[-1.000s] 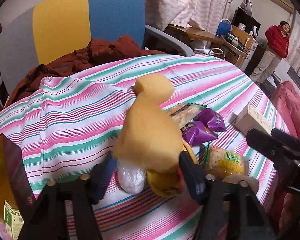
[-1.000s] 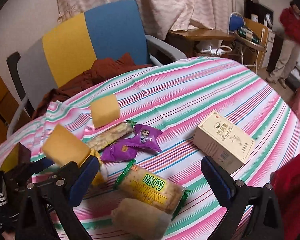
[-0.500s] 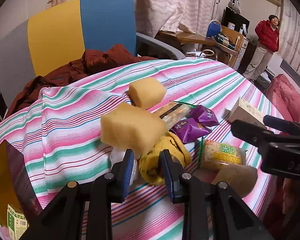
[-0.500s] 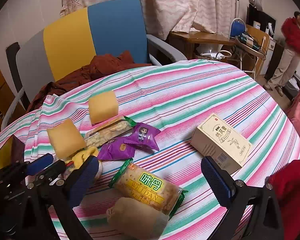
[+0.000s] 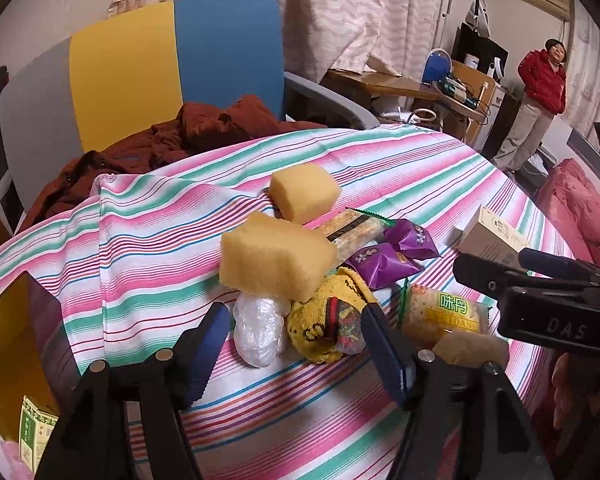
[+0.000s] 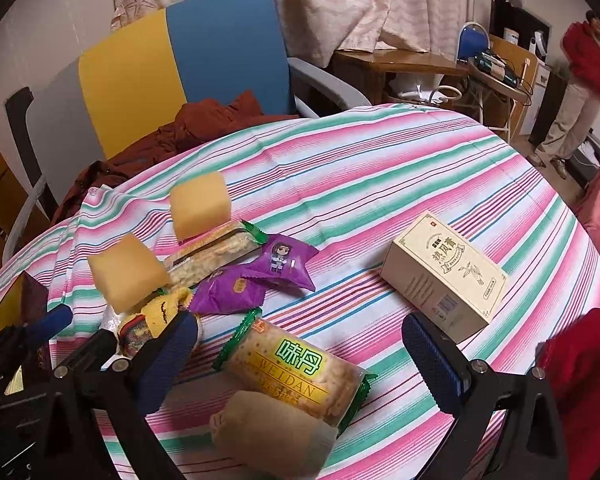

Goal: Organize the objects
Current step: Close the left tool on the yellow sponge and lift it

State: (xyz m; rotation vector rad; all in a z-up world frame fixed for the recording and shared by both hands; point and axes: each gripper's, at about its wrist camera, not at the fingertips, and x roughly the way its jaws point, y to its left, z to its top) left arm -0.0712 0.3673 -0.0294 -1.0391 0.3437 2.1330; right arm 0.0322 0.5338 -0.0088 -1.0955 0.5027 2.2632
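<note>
**Both grippers empty over the snack pile**

The left gripper point(image 5: 292, 344) hangs low over the near edge of the striped table point(image 5: 380, 168), its jaws spread and holding nothing; between the blue pads lie a white plastic-wrapped bundle point(image 5: 258, 332) and a yellow knitted item point(image 5: 324, 328). A yellow sponge block point(image 5: 276, 258) rests on top of those two, tilted, its long axis running left to right. A second sponge block point(image 5: 304, 192) sits just behind it, leaning on a long cracker packet point(image 6: 212, 254) whose axis runs diagonally away to the right. Two purple snack packets point(image 6: 256, 276) lie beside that, touching each other.

The right gripper point(image 6: 300, 360) also has its jaws wide apart, empty, above a green-edged biscuit pack point(image 6: 296, 368) and a tan wrapped roll point(image 6: 272, 436) that touches it. A cream box point(image 6: 444, 276) lies flat well to the right, long axis pointing diagonally away to the left.

At the left edge an open gold-lined box point(image 5: 16, 340) holds a small green-printed carton point(image 5: 36, 436); what else is inside is hard to make out.
</note>
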